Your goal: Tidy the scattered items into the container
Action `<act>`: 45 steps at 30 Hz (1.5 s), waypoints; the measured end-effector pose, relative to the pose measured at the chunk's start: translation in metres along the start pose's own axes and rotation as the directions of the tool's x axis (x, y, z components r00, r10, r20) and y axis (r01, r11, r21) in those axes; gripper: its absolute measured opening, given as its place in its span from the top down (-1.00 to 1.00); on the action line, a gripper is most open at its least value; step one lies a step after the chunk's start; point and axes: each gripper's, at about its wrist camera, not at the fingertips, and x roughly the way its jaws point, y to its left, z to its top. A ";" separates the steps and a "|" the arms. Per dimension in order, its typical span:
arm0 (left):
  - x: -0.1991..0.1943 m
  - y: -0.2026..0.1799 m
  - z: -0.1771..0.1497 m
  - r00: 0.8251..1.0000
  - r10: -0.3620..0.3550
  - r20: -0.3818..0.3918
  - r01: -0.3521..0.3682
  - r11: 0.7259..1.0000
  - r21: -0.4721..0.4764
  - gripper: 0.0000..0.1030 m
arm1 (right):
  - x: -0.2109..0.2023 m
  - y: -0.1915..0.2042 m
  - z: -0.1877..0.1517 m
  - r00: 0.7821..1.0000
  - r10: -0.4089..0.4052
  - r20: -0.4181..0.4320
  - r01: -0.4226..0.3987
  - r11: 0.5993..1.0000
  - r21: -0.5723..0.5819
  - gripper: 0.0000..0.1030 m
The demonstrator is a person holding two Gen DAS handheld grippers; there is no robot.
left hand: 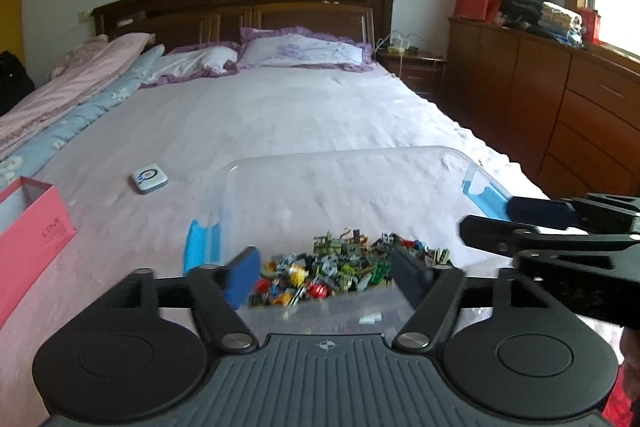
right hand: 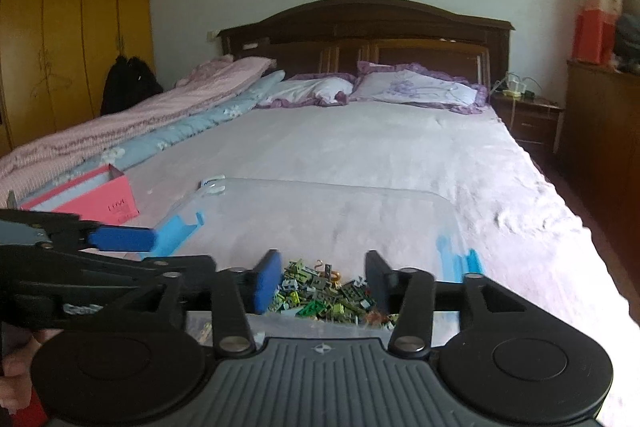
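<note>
A clear plastic container (left hand: 360,163) with blue latches stands on the bed and holds a pile of small coloured toy bricks (left hand: 336,269). My left gripper (left hand: 326,277) is open and empty over the container's near rim. My right gripper (right hand: 322,281) is open and empty over the same rim, above the bricks (right hand: 328,293) in the container (right hand: 320,203). The right gripper also shows at the right of the left wrist view (left hand: 532,223). The left gripper also shows at the left of the right wrist view (right hand: 116,243).
A pink open box (left hand: 28,223) sits on the bed to the left, also in the right wrist view (right hand: 92,203). A small white device (left hand: 149,179) lies beside the container. Folded quilts (right hand: 140,131) line the bed's left side. Wooden drawers (left hand: 560,95) stand at right.
</note>
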 end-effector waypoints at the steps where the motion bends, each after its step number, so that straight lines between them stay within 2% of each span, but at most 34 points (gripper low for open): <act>1: -0.004 0.000 -0.003 1.000 0.003 -0.006 -0.003 1.000 0.000 -0.52 | -0.006 -0.002 -0.004 1.000 -0.002 -0.002 0.002 1.000 0.009 -0.07; 4: -0.014 0.001 -0.017 0.999 0.014 -0.034 -0.015 1.000 -0.001 -0.71 | -0.022 -0.006 -0.022 1.000 -0.013 -0.026 0.013 1.000 0.013 -0.10; 8: -0.027 -0.003 -0.043 0.996 -0.001 -0.088 0.001 1.000 -0.008 -0.85 | -0.045 -0.009 -0.053 0.997 -0.015 -0.075 0.015 1.000 -0.001 -0.12; 16: -0.040 -0.015 -0.095 0.973 0.029 -0.228 -0.013 0.997 0.073 -0.86 | -0.067 0.004 -0.114 0.973 0.047 -0.226 -0.048 0.999 0.002 -0.12; 19: -0.044 -0.017 -0.112 0.960 0.047 -0.276 -0.020 0.995 0.102 -0.86 | -0.070 0.022 -0.127 0.965 0.077 -0.252 -0.092 0.995 -0.047 -0.04; 22: -0.049 -0.020 -0.130 0.944 0.066 -0.322 -0.025 0.991 0.130 -0.86 | -0.073 0.037 -0.133 0.952 0.112 -0.285 -0.145 0.985 -0.097 0.18; 26: -0.052 -0.025 -0.135 0.940 0.057 -0.337 -0.009 0.990 0.144 -0.86 | -0.078 0.044 -0.139 0.922 0.152 -0.356 -0.206 0.971 -0.120 0.53; 29: -0.054 -0.028 -0.139 0.937 0.049 -0.347 0.005 0.988 0.153 -0.86 | -0.085 0.043 -0.146 0.903 0.164 -0.397 -0.228 0.966 -0.120 0.62; 38: -0.054 -0.040 -0.148 0.927 0.034 -0.374 0.040 0.981 0.189 -0.86 | -0.077 0.040 -0.166 0.864 0.167 -0.476 -0.237 0.967 -0.091 0.62; 45: -0.053 -0.044 -0.149 0.923 0.029 -0.385 0.051 0.979 0.198 -0.86 | -0.066 0.040 -0.173 0.862 0.159 -0.482 -0.227 0.970 -0.087 0.62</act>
